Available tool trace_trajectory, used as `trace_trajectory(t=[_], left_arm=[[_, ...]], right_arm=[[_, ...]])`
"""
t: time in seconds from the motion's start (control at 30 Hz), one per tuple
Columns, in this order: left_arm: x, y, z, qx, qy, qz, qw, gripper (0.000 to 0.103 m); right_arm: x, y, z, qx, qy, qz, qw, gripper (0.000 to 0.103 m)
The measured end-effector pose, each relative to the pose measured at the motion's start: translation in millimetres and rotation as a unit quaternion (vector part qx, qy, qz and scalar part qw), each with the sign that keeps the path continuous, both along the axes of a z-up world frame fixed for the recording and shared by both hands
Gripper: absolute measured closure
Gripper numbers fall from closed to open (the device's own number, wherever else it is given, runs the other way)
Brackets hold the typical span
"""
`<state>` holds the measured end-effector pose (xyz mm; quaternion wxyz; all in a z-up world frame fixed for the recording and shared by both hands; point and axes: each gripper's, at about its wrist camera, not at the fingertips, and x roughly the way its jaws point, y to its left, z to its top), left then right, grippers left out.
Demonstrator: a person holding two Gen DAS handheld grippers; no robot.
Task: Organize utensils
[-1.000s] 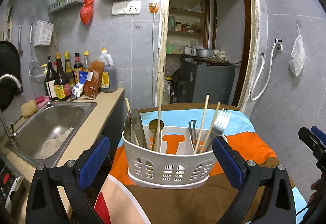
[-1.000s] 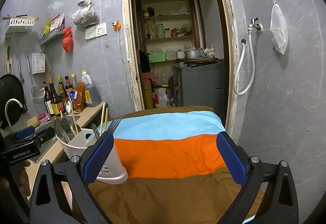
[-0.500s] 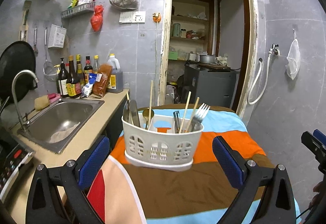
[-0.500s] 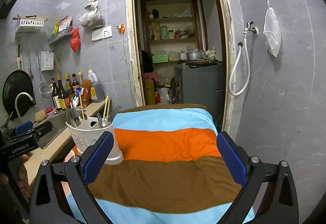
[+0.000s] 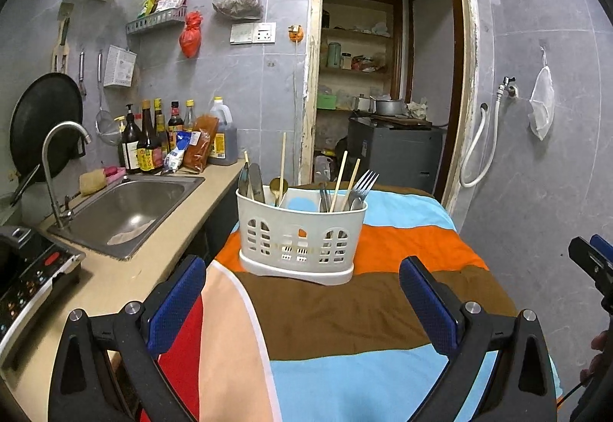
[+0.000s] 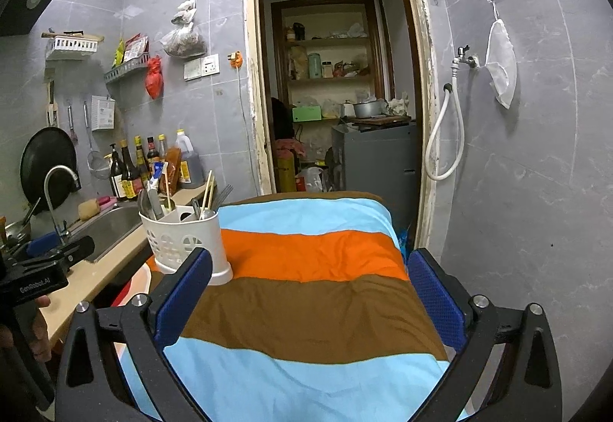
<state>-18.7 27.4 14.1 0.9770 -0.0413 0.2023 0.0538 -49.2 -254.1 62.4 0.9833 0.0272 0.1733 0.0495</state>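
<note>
Found the white cutlery basket (image 5: 299, 230) standing upright on the striped cloth (image 5: 345, 311) over the worktop, dead ahead of the left tongs (image 5: 302, 280) and near them, though apart from both pads. Noted the left tongs spread wide and empty, the gap between the pads broader than the basket. Placed the basket's long axis crosswise to those tongs, running left to right, with the broad pierced face towards them.

Saw the same basket from the right wrist well off to the left, its foot partly hidden behind the left pad of the right tongs (image 6: 312, 268). Noted these also wide and holding nothing. Judged the left hand the nearer and the better lined up.

Counted the contents upright, long axes near vertical. Made out chopsticks (image 5: 282, 161) rising straight, two more leaning slightly right, a fork (image 5: 364, 180) with tines up, a gold spoon (image 5: 275, 186) bowl up, and dark flat blades (image 5: 251, 180) at the left end. Could not tell how the compartments divide them. Judged any pull on one piece to call for a reach from above, along its length. Marked the sink (image 5: 130, 207) off to the left, beside the cloth-covered worktop.
</note>
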Motion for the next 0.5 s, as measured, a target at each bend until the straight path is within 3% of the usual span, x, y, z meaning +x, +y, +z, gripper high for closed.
trace_trajectory(t=[0.5], left_arm=[[-7.3,6.8,-5.9,-0.014,-0.001,-0.002,0.9999,0.001]], right_arm=[[-8.3,5.9,-4.6,0.014,-0.007,0.015,1.0,0.001]])
